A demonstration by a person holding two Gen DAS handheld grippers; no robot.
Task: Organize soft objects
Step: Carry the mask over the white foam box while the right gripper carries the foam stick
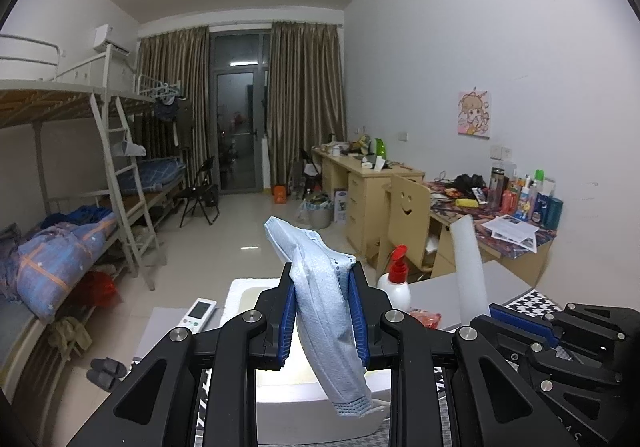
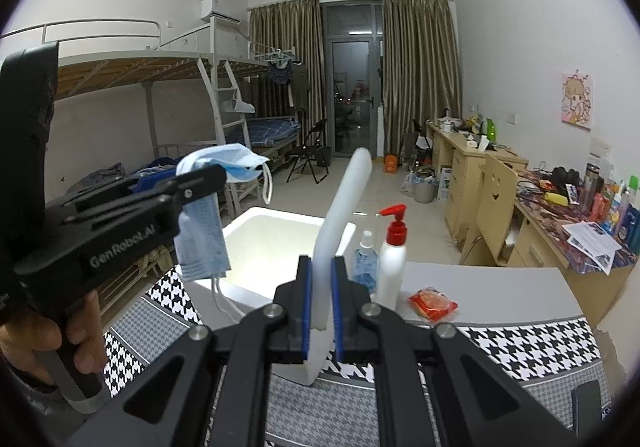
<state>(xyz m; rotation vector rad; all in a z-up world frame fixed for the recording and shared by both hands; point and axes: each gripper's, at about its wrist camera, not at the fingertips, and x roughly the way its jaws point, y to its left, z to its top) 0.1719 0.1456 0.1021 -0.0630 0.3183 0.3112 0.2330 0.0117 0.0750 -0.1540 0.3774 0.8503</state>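
Foam box (image 2: 256, 221) first, since it's the biggest of the lot: a white open-top tub sitting at the far-left part of the table (image 2: 500, 287), straight ahead of both grippers. The table has a plain grey top, with a black-and-white houndstooth cloth (image 2: 532, 343) covering the near edge.

Next down is the white foam strip (image 2: 344, 215), long and flat. The right gripper (image 2: 321, 311) has its blue pads clamped on the lower part of it, so it sticks up and tilts a bit to the right, with the top end well above the box's rim. In the left wrist view the same strip (image 1: 468, 263) shows on the right, just beside the right gripper's black frame.

Then the blue face mask (image 1: 324, 307), folded and kinda crumpled. The left gripper (image 1: 322, 319) is pinching it tight between its pads, held in the air over the box, with the ends flopping out above and below the fingers. From the right wrist view the mask (image 2: 204, 231) droops off the left gripper (image 2: 200, 183), white ear loops dangling, and you can see the person's hand (image 2: 48, 331) wrapped around the handle.

Smaller stuff on the grey top, right of the box: a white pump bottle with a red top (image 2: 392, 255), touching or almost touching a clear spray bottle of blue liquid (image 2: 366, 257) on its left. A small red packet (image 2: 432, 303) lies just right of those. A white remote (image 1: 198, 313) sits left of the box.
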